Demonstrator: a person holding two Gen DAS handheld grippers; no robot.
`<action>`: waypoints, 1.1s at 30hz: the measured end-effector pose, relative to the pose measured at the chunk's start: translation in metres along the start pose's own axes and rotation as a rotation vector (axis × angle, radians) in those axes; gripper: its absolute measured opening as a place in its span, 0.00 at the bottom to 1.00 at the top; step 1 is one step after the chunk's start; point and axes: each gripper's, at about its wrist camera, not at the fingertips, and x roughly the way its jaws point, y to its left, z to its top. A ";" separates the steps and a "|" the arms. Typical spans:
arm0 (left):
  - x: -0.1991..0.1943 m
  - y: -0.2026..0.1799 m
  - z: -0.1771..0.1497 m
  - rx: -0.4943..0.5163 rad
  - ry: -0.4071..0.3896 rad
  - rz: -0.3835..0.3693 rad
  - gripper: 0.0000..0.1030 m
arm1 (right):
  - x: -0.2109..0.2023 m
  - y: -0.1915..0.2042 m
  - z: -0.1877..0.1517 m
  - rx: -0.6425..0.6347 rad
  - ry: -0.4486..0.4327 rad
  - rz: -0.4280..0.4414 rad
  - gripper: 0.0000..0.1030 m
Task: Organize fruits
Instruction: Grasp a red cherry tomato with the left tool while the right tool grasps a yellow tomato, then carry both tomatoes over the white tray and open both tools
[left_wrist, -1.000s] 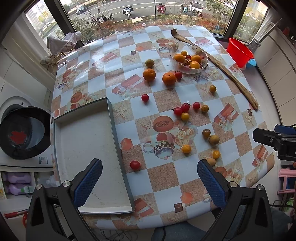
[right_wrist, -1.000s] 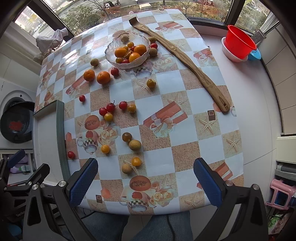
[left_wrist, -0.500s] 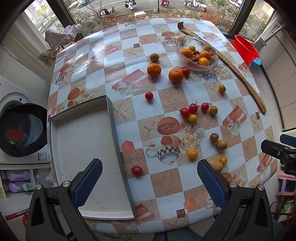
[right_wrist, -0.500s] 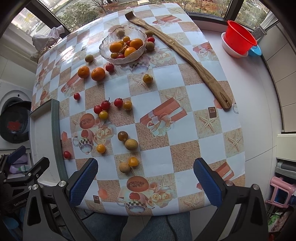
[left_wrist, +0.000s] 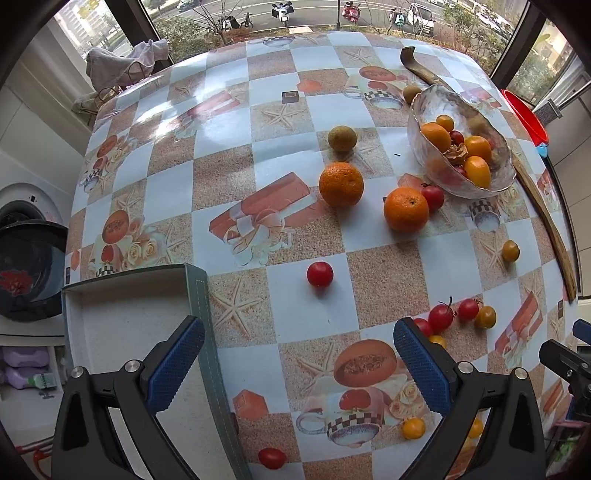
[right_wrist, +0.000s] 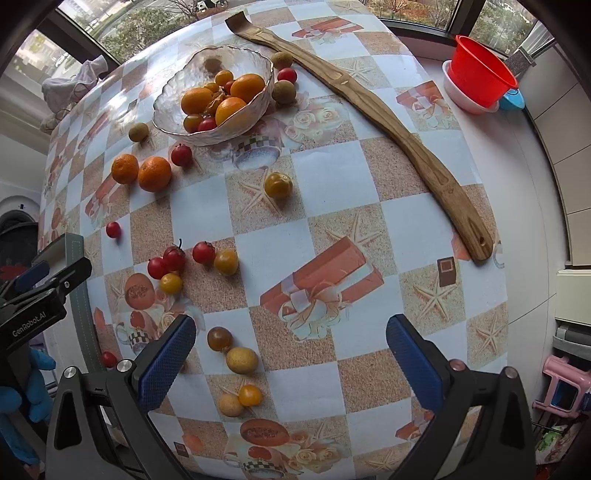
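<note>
My left gripper (left_wrist: 299, 360) is open and empty, low over the table, straddling the right rim of a grey tray (left_wrist: 199, 295). A lone red tomato (left_wrist: 320, 274) lies just ahead of it. Two oranges (left_wrist: 341, 184) sit beyond, near a glass bowl (left_wrist: 428, 155) that holds several fruits. My right gripper (right_wrist: 290, 360) is open and empty over the table's near side. A brown tomato (right_wrist: 219, 338) and a yellow fruit (right_wrist: 242, 360) lie beside its left finger. A cluster of red and yellow tomatoes (right_wrist: 173, 258) lies further left. The glass bowl (right_wrist: 173, 110) stands at the back.
A long wooden stick (right_wrist: 388, 118) runs diagonally across the right half of the table. A red bucket (right_wrist: 480, 75) stands on the counter at the far right. A washing machine (left_wrist: 26, 266) is left of the table. The left gripper shows in the right wrist view (right_wrist: 40, 284).
Both grippers have moved forward and lower over the table; the fruits and bowl look larger and closer. Nothing has been grasped.
</note>
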 end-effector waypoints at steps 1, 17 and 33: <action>0.007 -0.001 0.003 -0.003 0.000 0.007 1.00 | 0.005 0.001 0.006 -0.005 -0.013 0.000 1.00; 0.046 -0.013 0.009 -0.021 -0.132 0.015 0.79 | 0.061 0.015 0.053 -0.095 -0.189 -0.029 0.64; 0.016 -0.003 -0.016 -0.073 -0.177 -0.178 0.19 | 0.048 0.015 0.042 -0.092 -0.210 0.053 0.23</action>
